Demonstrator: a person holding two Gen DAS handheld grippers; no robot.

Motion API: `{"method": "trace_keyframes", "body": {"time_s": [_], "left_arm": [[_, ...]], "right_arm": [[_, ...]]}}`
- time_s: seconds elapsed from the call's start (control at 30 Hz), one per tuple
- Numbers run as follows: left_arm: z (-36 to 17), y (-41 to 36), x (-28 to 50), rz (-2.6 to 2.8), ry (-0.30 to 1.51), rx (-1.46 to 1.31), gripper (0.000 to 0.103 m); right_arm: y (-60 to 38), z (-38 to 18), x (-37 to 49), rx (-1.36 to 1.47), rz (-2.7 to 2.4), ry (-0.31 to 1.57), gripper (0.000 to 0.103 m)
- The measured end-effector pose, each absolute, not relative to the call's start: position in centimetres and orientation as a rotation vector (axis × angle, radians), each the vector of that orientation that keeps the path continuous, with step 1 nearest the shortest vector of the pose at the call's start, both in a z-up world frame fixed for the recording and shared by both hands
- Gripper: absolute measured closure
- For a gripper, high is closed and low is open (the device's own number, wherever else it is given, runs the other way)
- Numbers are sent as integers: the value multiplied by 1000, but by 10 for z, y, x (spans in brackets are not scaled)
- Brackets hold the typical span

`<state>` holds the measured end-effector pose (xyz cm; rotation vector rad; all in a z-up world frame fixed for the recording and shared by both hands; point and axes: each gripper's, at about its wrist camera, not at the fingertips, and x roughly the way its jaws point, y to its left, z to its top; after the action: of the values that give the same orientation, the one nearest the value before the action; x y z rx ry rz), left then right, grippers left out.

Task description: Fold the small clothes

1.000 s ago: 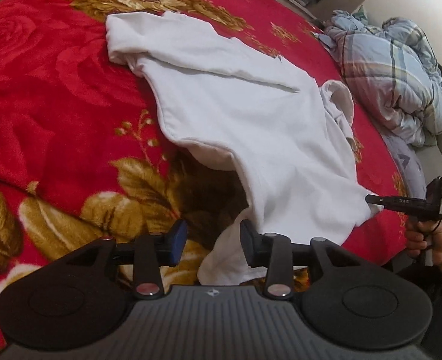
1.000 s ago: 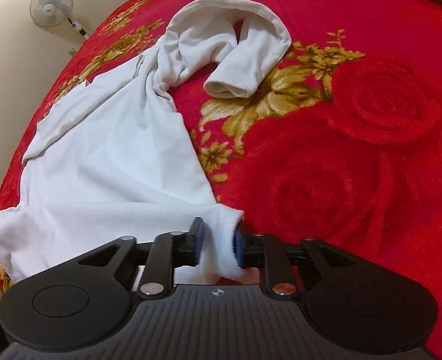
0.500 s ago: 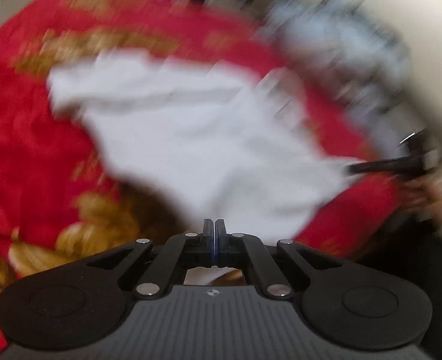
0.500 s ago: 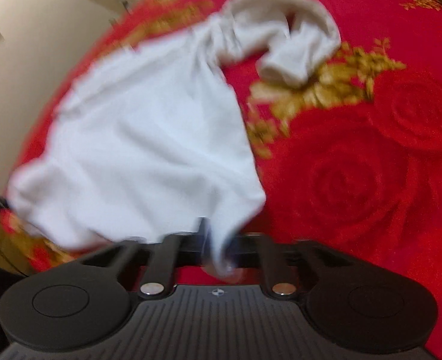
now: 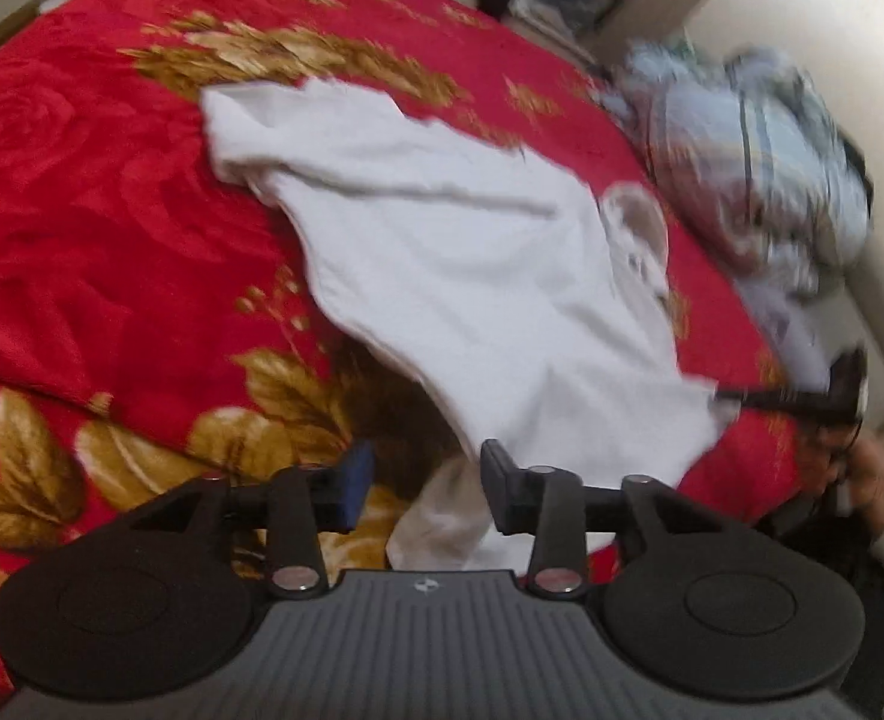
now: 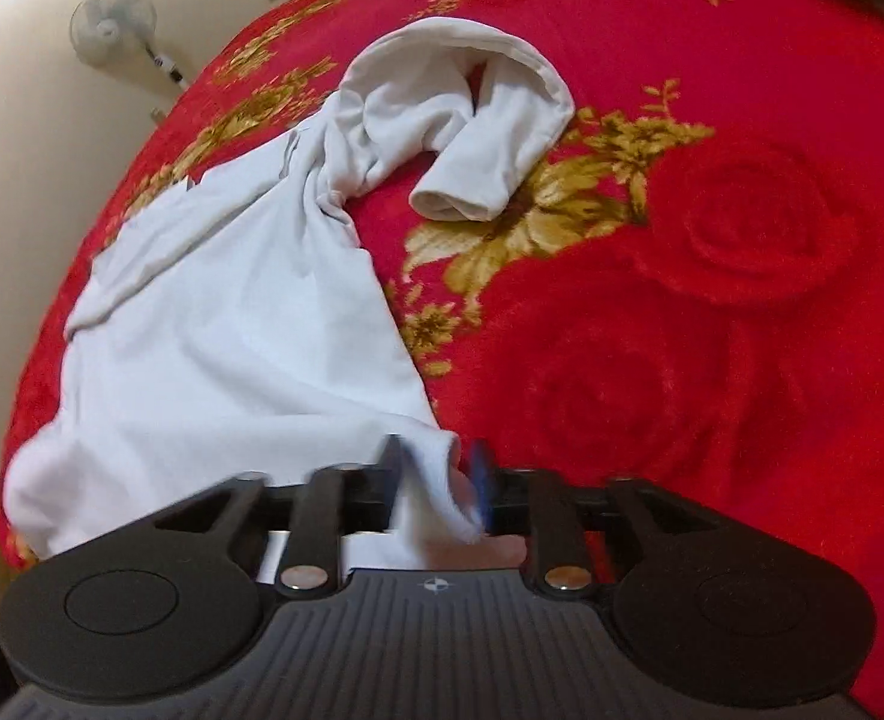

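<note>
A white long-sleeved shirt point(image 5: 472, 264) lies spread on a red floral blanket point(image 5: 82, 240). My left gripper point(image 5: 421, 483) is open at the shirt's near hem corner, with white cloth hanging below and between the fingers. In the right wrist view the shirt point(image 6: 232, 330) stretches away, one sleeve point(image 6: 490, 144) curled at the far end. My right gripper point(image 6: 436, 474) is open, its fingers on either side of the other hem corner, which stands bunched between them. The right gripper also shows at the right in the left wrist view point(image 5: 802, 399).
A crumpled plaid blue-grey quilt point(image 5: 760, 168) lies at the far right of the bed. A standing fan point(image 6: 115, 24) is by the wall beyond the bed's left edge. The blanket's point(image 6: 712, 330) red area lies right of the shirt.
Half a second ago both grippers were shut on the hem corners and lifting the cloth. Now both have opened and the hem has dropped back onto the blanket.
</note>
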<state>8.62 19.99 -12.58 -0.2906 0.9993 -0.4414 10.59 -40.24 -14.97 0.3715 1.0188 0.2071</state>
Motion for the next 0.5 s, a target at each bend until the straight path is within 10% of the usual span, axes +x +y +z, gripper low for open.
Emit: {"method": "trace_keyframes", "body": {"time_s": [0.23,0.3,0.4,0.5], "left_arm": [[-158,146,94,-547,1049,-108,60],[-163,139,90,-539,1040,-35,98],[-148,151,79,-595,1006,-65,99],[-99,184,50,-676,800,-199,99]], "right_arm": [[-384,-166,107,283,251,1092,63],[-378,-168,104,247,258,1106,64],[-380,-161,99,252,294,1098,94],[-409,-130,89,466,376,976,95]]}}
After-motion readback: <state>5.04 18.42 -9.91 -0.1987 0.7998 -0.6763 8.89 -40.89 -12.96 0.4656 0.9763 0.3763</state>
